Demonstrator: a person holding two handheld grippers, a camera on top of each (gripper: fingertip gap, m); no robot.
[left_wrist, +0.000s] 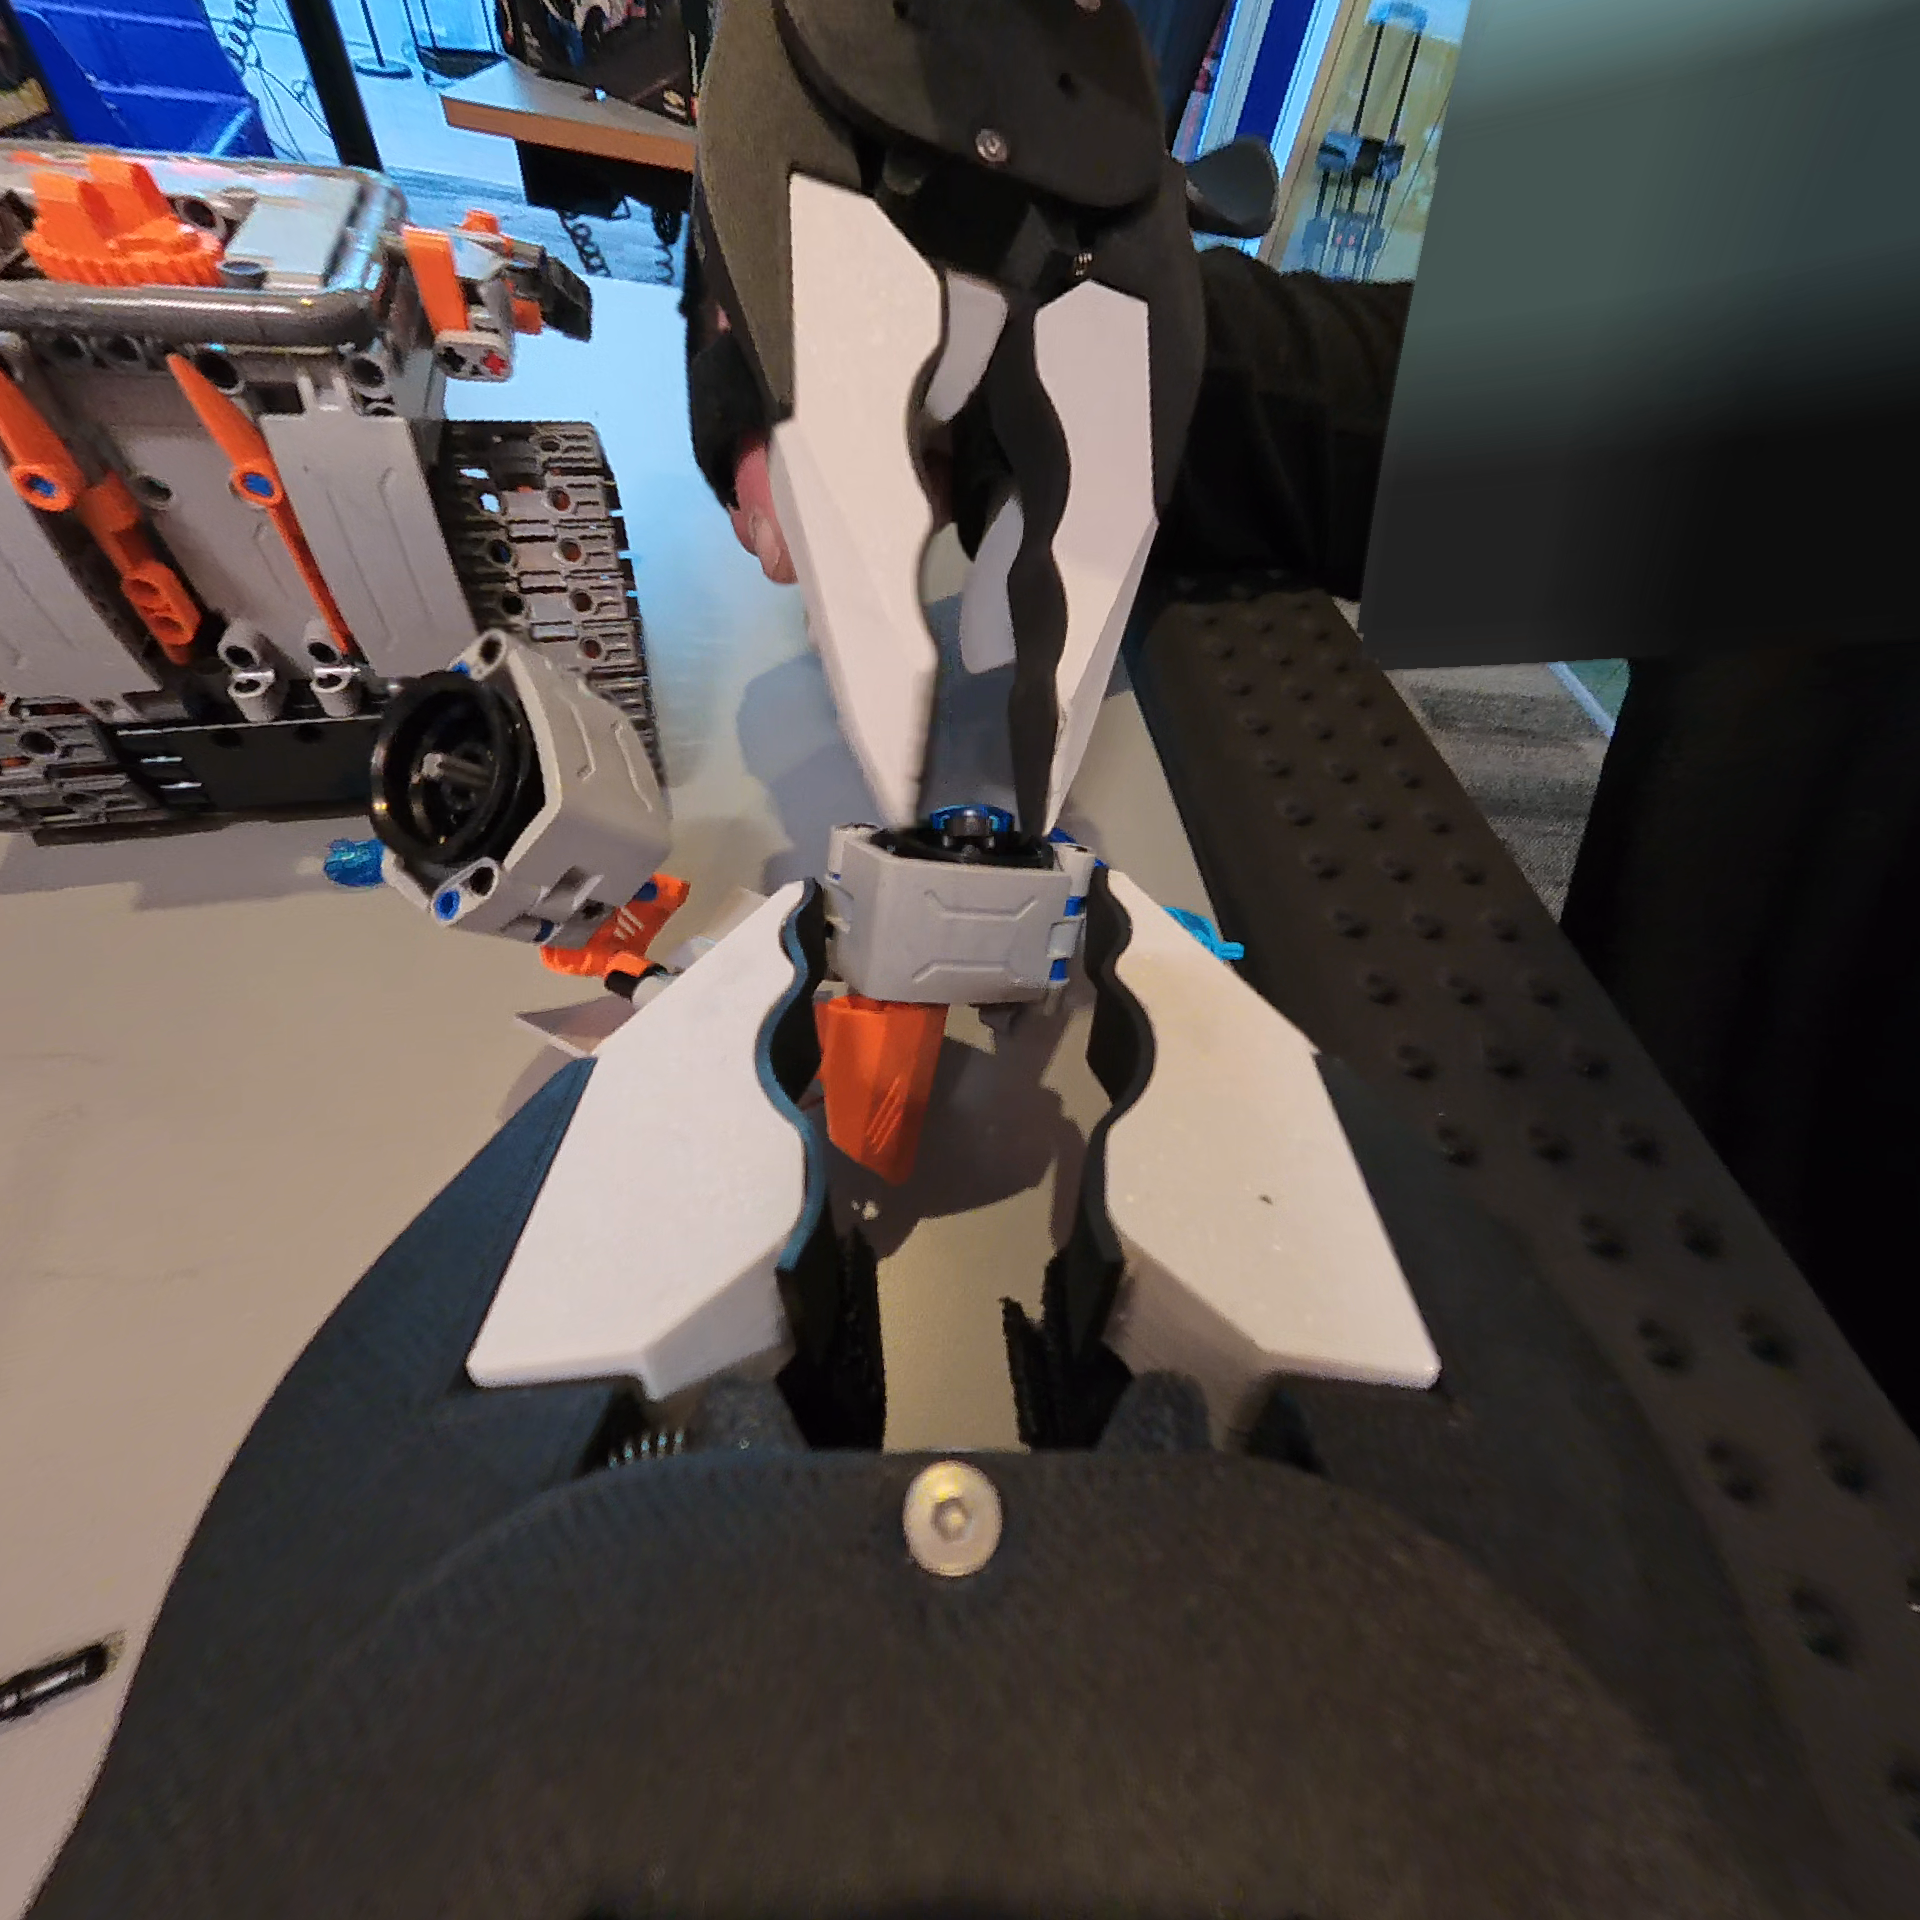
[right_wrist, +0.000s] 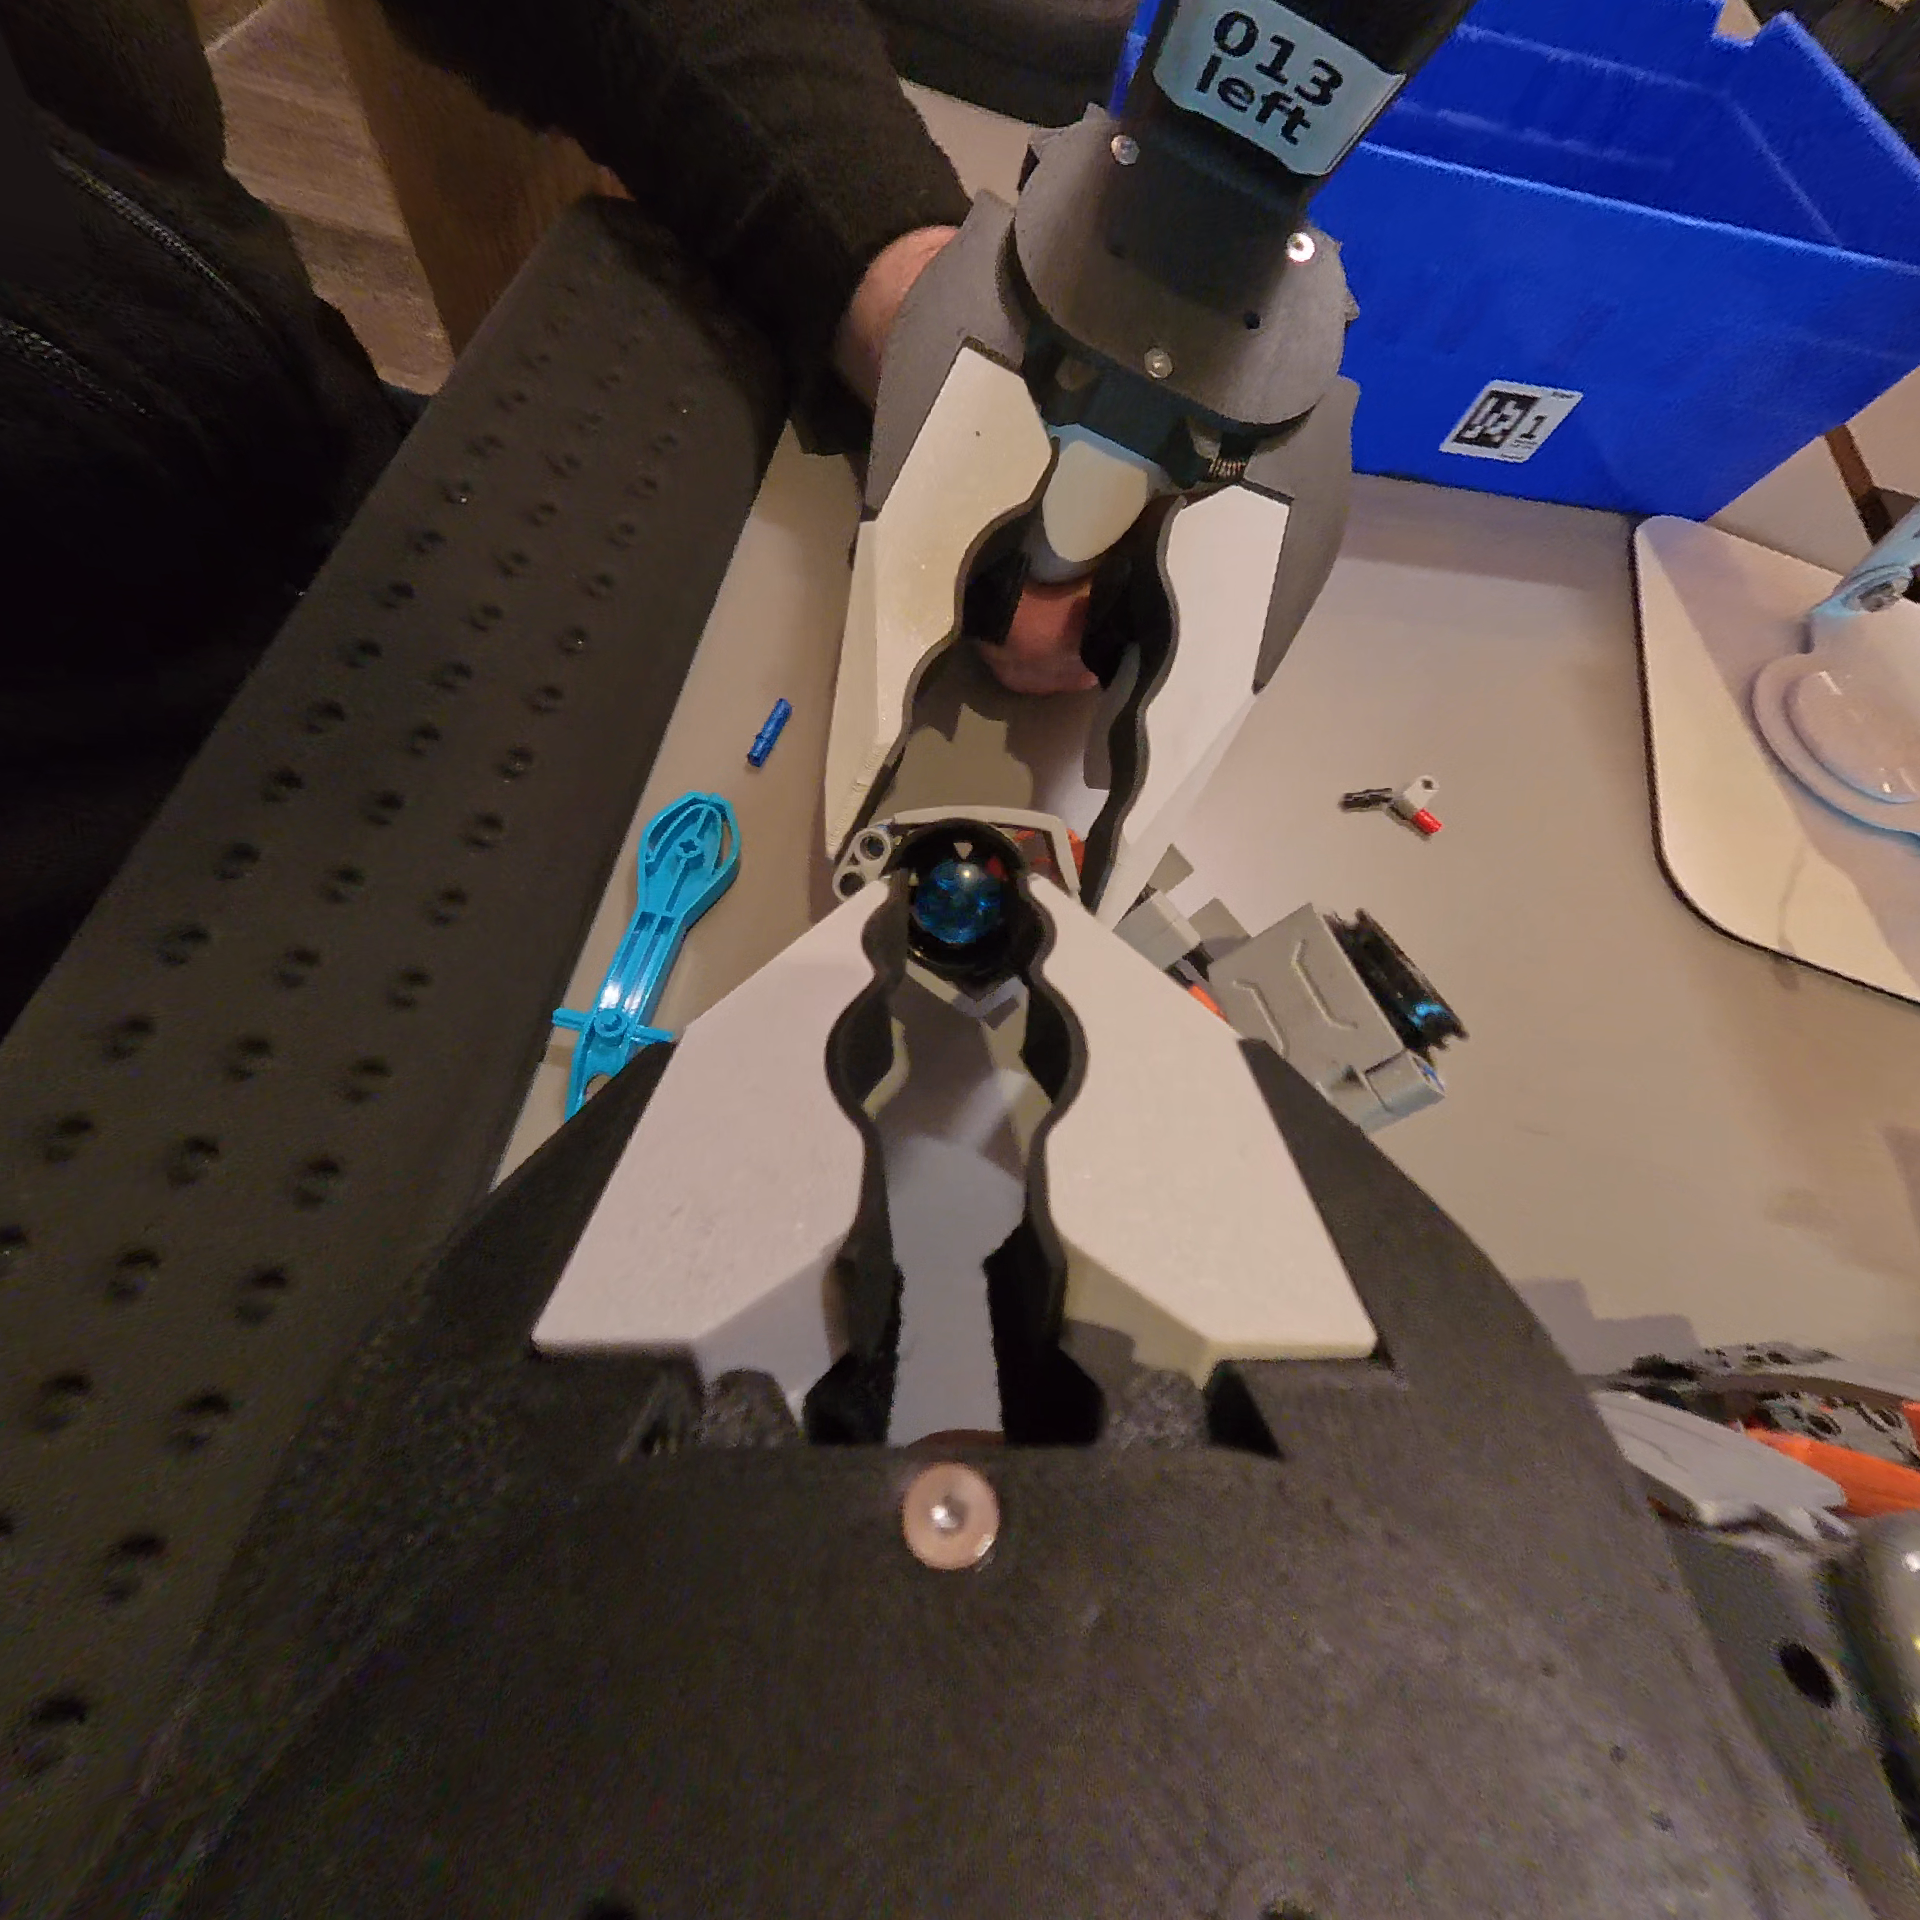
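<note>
grey motor-like block (left_wrist: 951, 925) w/ an orange piece (left_wrist: 881, 1081) under it sits clamped in the left tool (left_wrist: 956, 914), just above the surface (left_wrist: 208, 1143), while the right tool (right_wrist: 961, 914) is narrowed onto a small blue round part (right_wrist: 954, 896) in the block's black socket, prob. gripping it; best to hold the block steady and work the blue part straight along the socket axis. left view alone shows the tracked orange/grey model (left_wrist: 208, 468) & a second motor (left_wrist: 520, 800); right view alone shows the turquoise lever (right_wrist: 655, 914), blue pin (right_wrist: 770, 731) & blue bin (right_wrist: 1662, 260).
</note>
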